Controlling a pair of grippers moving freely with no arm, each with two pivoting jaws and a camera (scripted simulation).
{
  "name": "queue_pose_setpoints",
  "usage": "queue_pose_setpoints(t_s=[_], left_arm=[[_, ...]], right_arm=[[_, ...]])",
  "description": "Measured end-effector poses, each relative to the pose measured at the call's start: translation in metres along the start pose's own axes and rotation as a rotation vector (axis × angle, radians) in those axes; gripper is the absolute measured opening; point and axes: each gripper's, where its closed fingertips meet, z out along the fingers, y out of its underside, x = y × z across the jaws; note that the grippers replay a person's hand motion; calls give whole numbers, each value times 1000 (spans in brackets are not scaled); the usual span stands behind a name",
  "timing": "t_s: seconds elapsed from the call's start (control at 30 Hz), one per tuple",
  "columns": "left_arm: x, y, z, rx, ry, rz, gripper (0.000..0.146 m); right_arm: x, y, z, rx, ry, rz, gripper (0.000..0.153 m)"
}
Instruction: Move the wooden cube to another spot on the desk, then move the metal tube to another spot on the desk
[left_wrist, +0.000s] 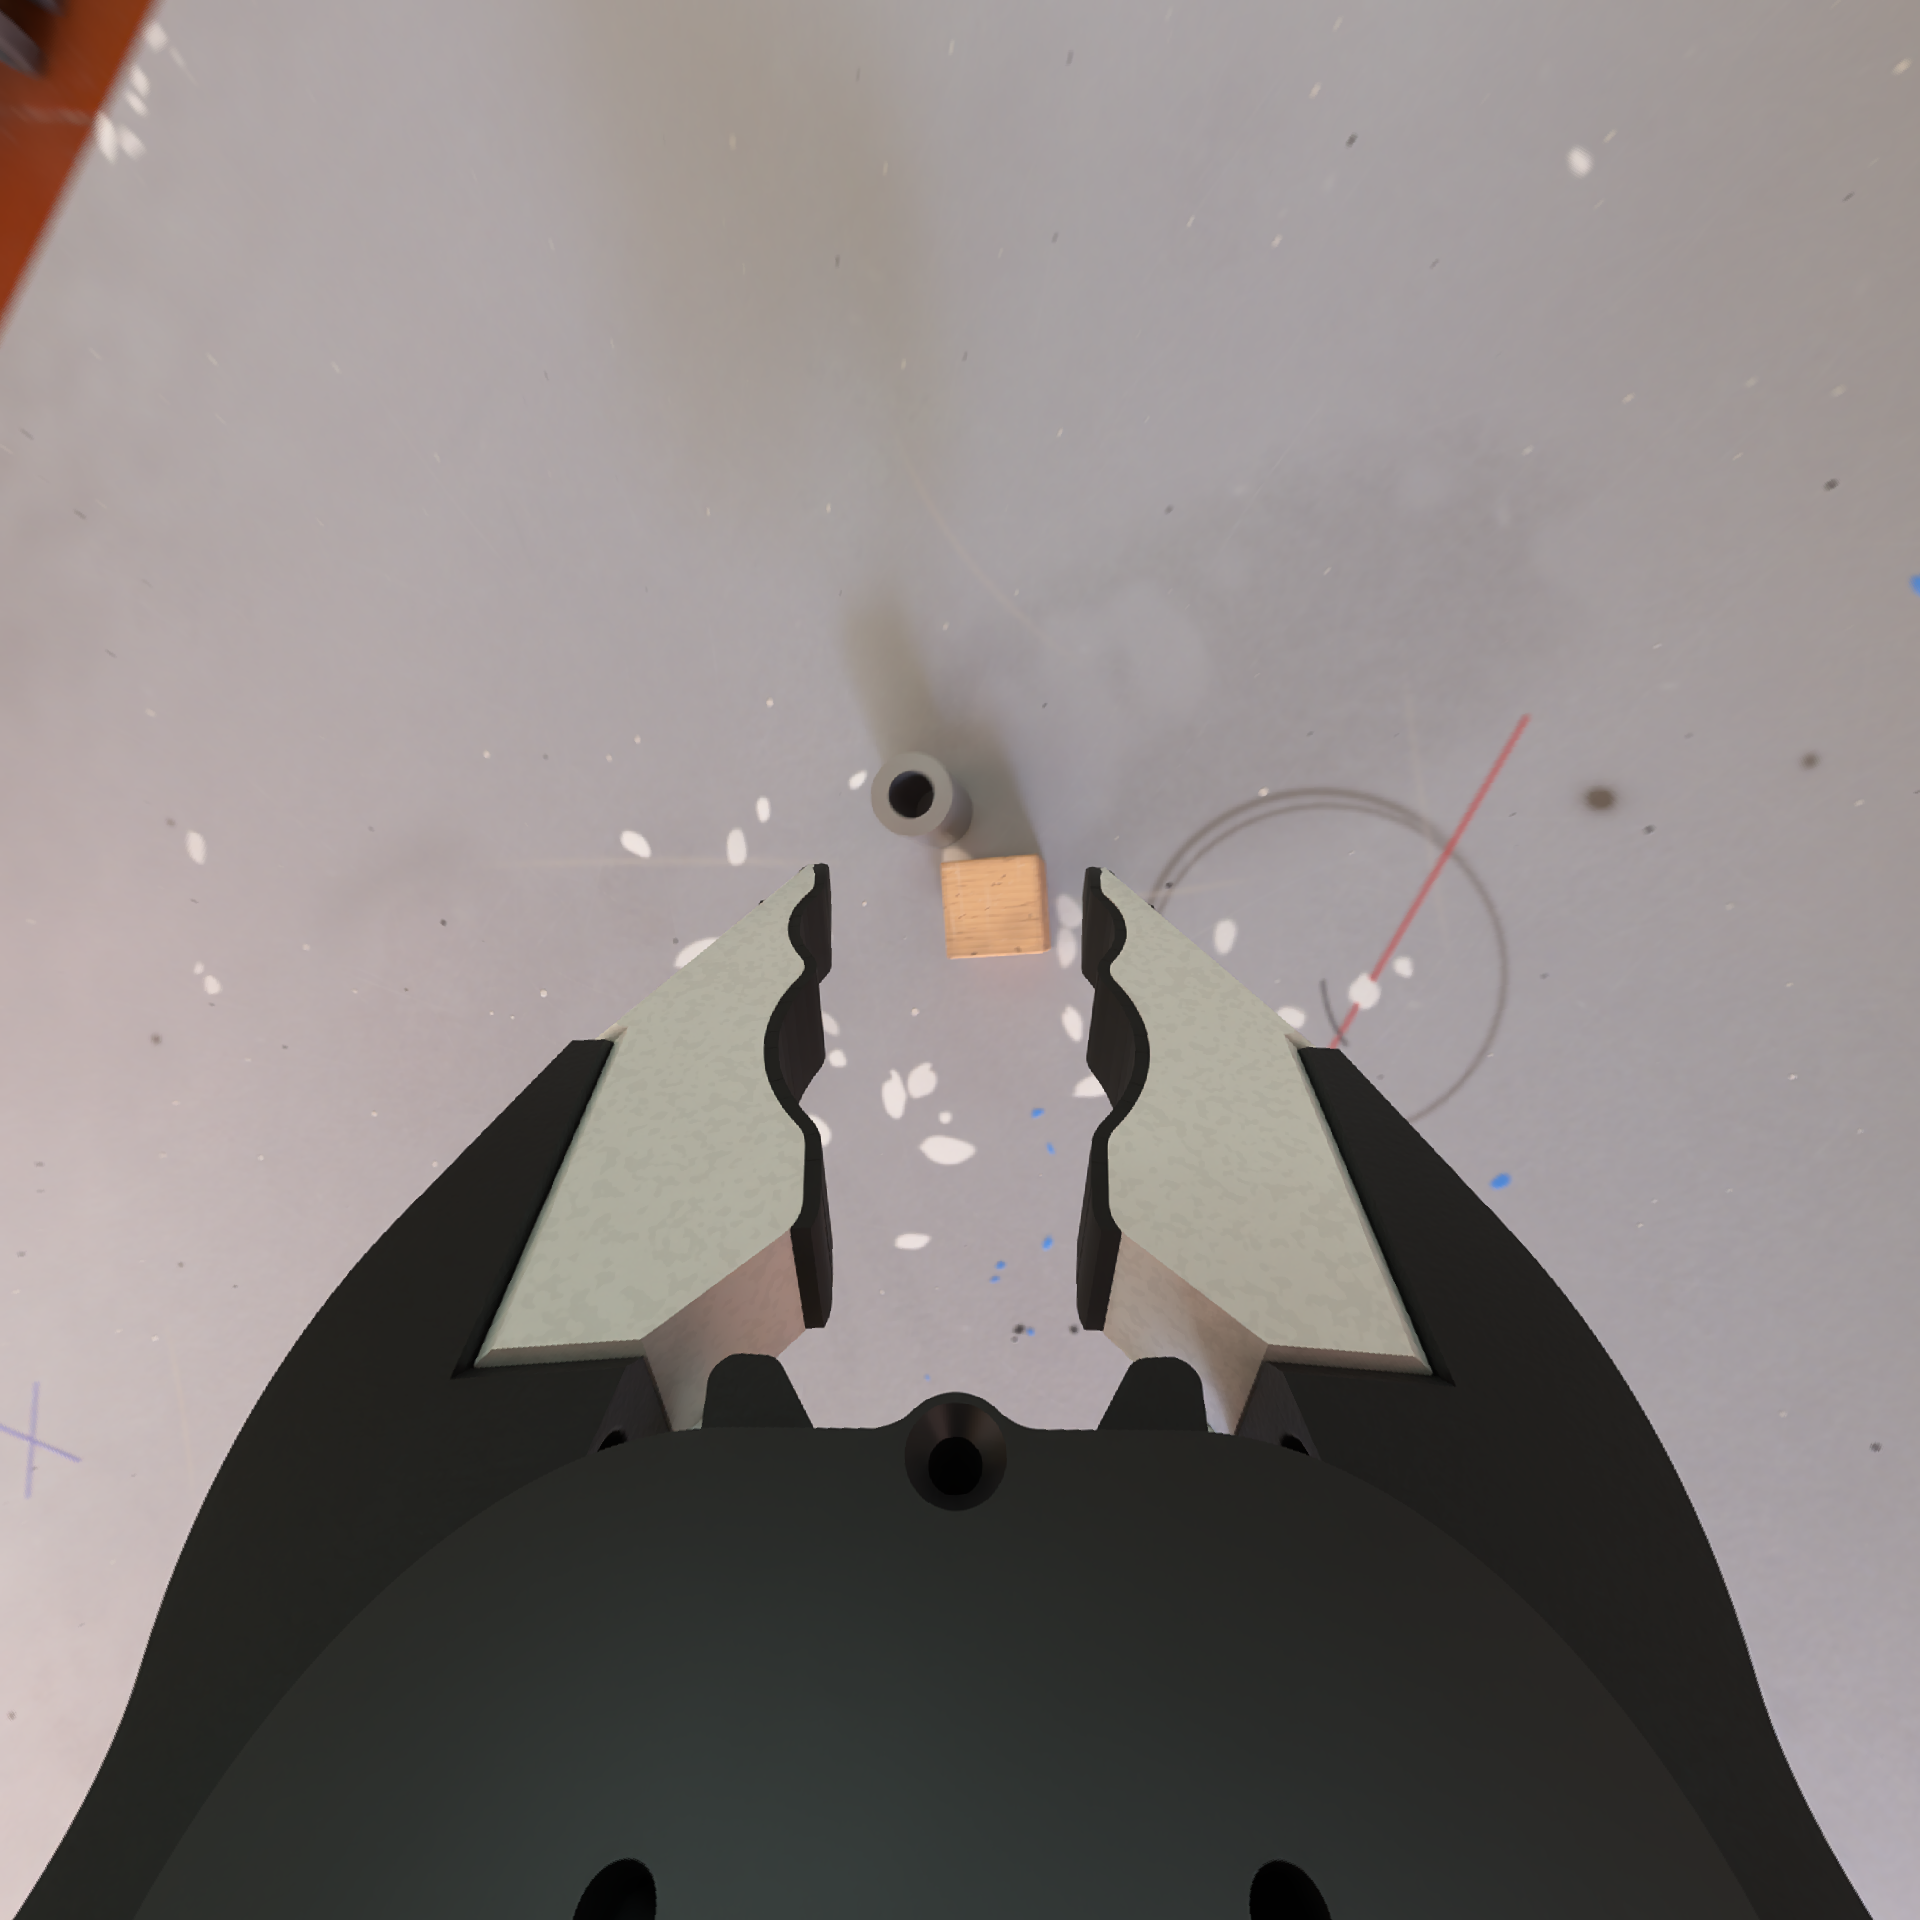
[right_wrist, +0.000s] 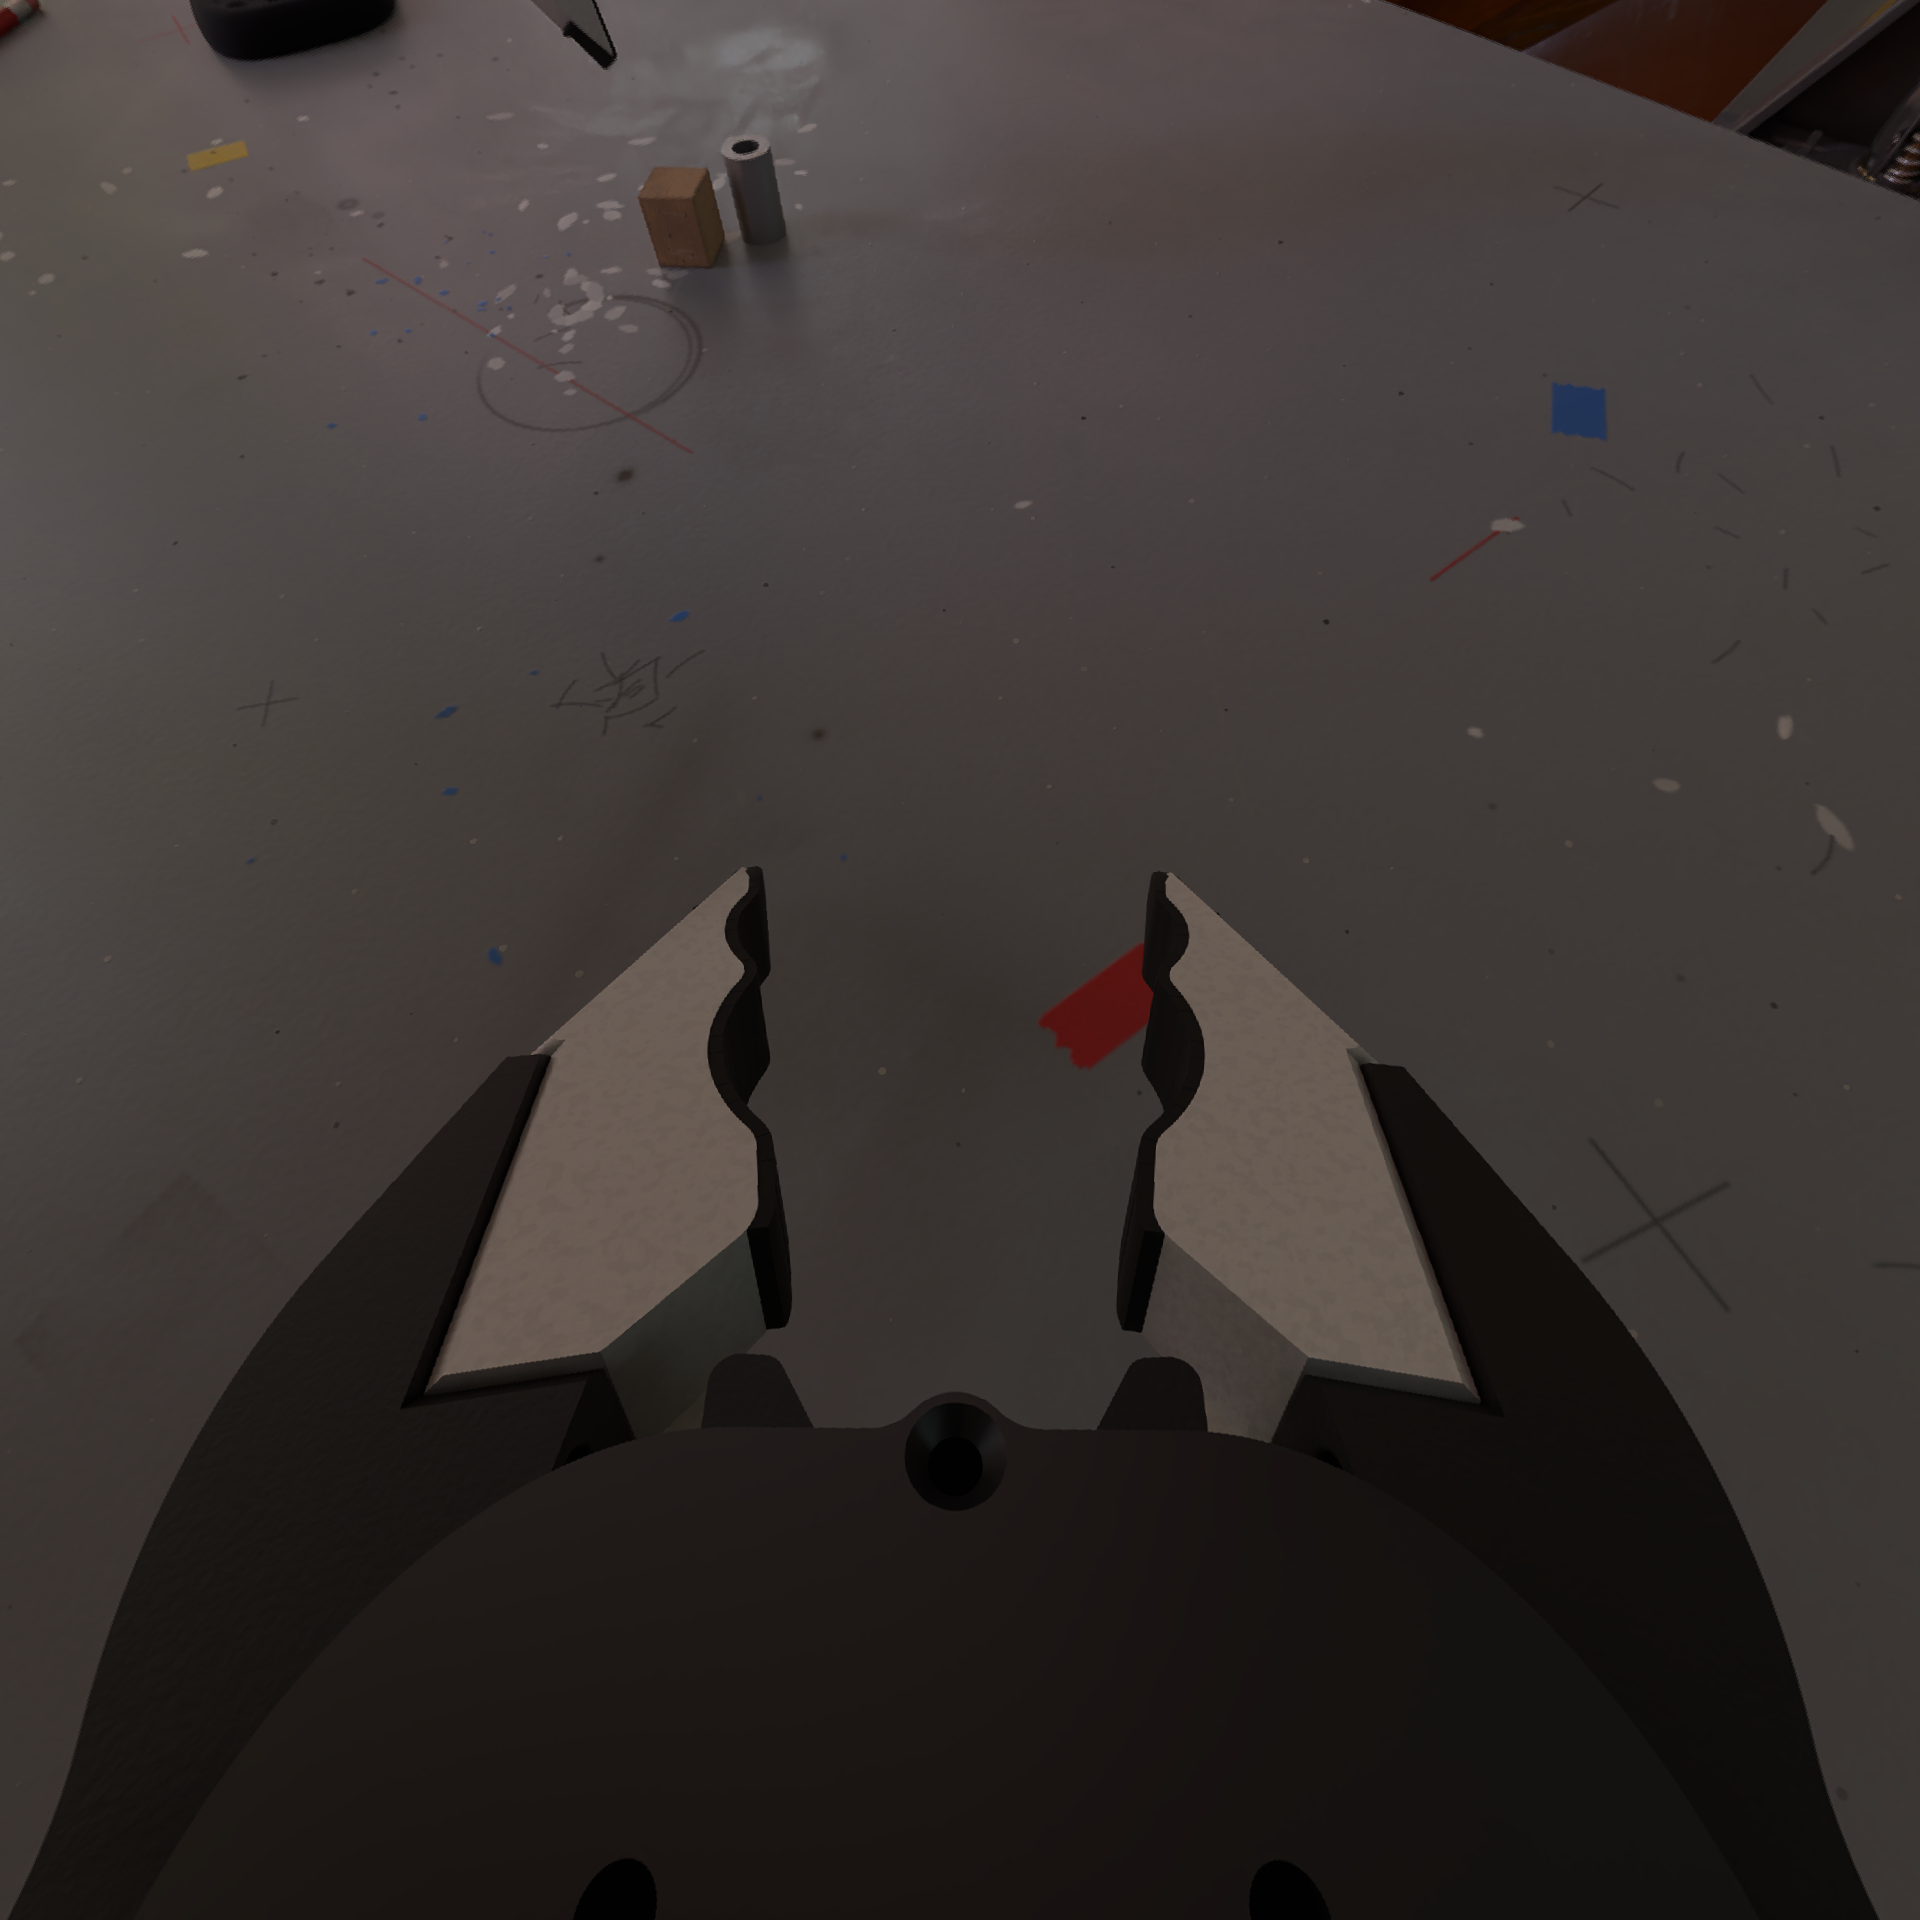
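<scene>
A small light wooden cube (left_wrist: 994, 907) stands on the grey desk, with an upright grey metal tube (left_wrist: 918, 794) right beside it, just beyond and to its left. My left gripper (left_wrist: 956, 883) is open and hovers above the desk, looking down, with the cube between its fingertips in the view and well below them. In the right wrist view the cube (right_wrist: 681, 231) and the tube (right_wrist: 754, 189) stand side by side far ahead at upper left. My right gripper (right_wrist: 956, 888) is open and empty, low over the near part of the desk.
A drawn circle (left_wrist: 1340, 945) crossed by a red line lies right of the cube. A red patch (right_wrist: 1099, 1006) lies by my right fingertips and a blue one (right_wrist: 1578, 409) farther right. The left gripper's fingertip (right_wrist: 584, 26) and a black object (right_wrist: 291, 23) show at the far top. The desk edge (left_wrist: 62, 197) runs at upper left.
</scene>
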Motion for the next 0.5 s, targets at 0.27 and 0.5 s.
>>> queue_pose_setpoints(t_s=[0.27, 0.5], left_arm=[[-3, 28, 35, -226, 166, -238, 56], [10, 40, 48, -374, 162, -151, 30]], right_arm=[[6, 6, 3, -21, 29, -8, 71], [7, 6, 3, -14, 36, -13, 69]])
